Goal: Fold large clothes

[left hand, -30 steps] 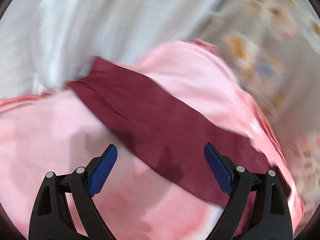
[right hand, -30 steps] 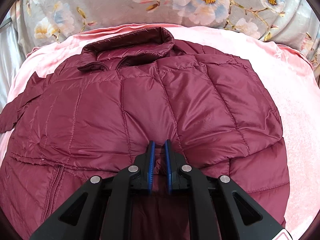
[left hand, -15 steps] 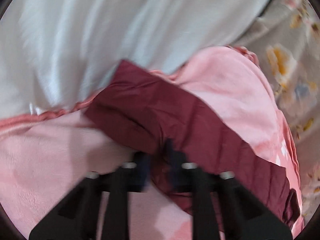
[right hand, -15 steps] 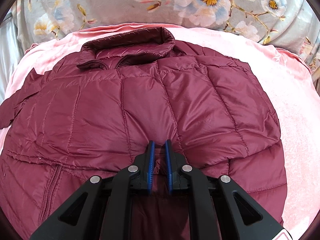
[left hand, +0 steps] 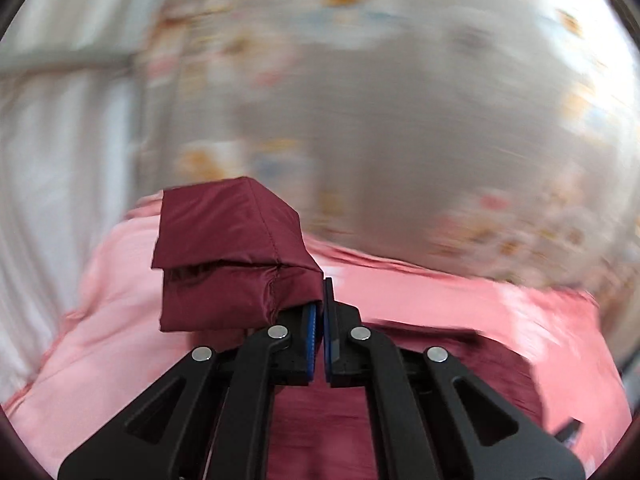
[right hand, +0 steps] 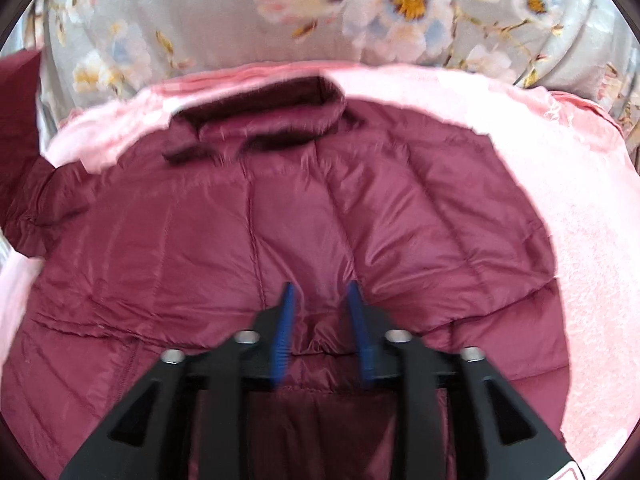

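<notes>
A maroon quilted jacket [right hand: 280,216] lies spread on a pink blanket [right hand: 580,240], collar [right hand: 272,120] at the far side. My right gripper [right hand: 320,296] stands over the jacket's lower middle with its blue pads a little apart, around a fold of fabric. My left gripper [left hand: 319,304] is shut on the jacket's sleeve cuff [left hand: 232,256] and holds it lifted above the blanket [left hand: 120,340]. The raised sleeve also shows at the left edge of the right wrist view [right hand: 20,92].
A grey floral bedspread [right hand: 200,12] lies beyond the blanket and fills the blurred background of the left wrist view [left hand: 400,100]. White fabric [left hand: 48,140] is at the left.
My left gripper closed on the sleeve cuff and lifted it, swinging toward the jacket. My right gripper's jaws parted from pinched shut on the jacket's middle.
</notes>
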{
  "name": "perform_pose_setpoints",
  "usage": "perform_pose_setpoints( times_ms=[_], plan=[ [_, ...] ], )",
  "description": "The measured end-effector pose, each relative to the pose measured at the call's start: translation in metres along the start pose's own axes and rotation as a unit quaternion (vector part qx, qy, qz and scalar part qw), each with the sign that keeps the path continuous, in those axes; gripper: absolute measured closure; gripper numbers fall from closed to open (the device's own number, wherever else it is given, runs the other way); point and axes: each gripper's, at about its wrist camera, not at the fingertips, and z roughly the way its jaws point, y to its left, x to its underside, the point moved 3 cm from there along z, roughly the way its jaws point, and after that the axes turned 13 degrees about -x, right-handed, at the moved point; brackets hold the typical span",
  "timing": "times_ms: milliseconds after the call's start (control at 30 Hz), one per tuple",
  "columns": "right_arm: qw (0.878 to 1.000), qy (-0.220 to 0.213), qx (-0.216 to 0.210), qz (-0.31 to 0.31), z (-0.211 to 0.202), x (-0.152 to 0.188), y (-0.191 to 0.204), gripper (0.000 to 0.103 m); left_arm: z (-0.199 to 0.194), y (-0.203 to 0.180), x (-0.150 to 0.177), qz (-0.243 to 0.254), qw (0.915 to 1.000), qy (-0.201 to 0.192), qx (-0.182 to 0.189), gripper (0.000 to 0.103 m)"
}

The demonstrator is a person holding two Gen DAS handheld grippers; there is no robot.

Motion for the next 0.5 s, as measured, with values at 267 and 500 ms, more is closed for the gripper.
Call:
perform_pose_setpoints(
  times_ms=[267, 500],
  plan=[
    [0.999, -0.042, -0.027, -0.004, -0.057, -0.007, -0.004, 0.065, 0.001, -0.16, 0.074, 0.098, 0.9871, 0.07, 0.105, 0.102],
    [0.998, -0.036, -0.04, 0.027, -0.074, 0.004, -0.03, 0.065, 0.051, -0.201, 0.177, 0.116, 0.9704, 0.184, 0.105, 0.101]
  ],
)
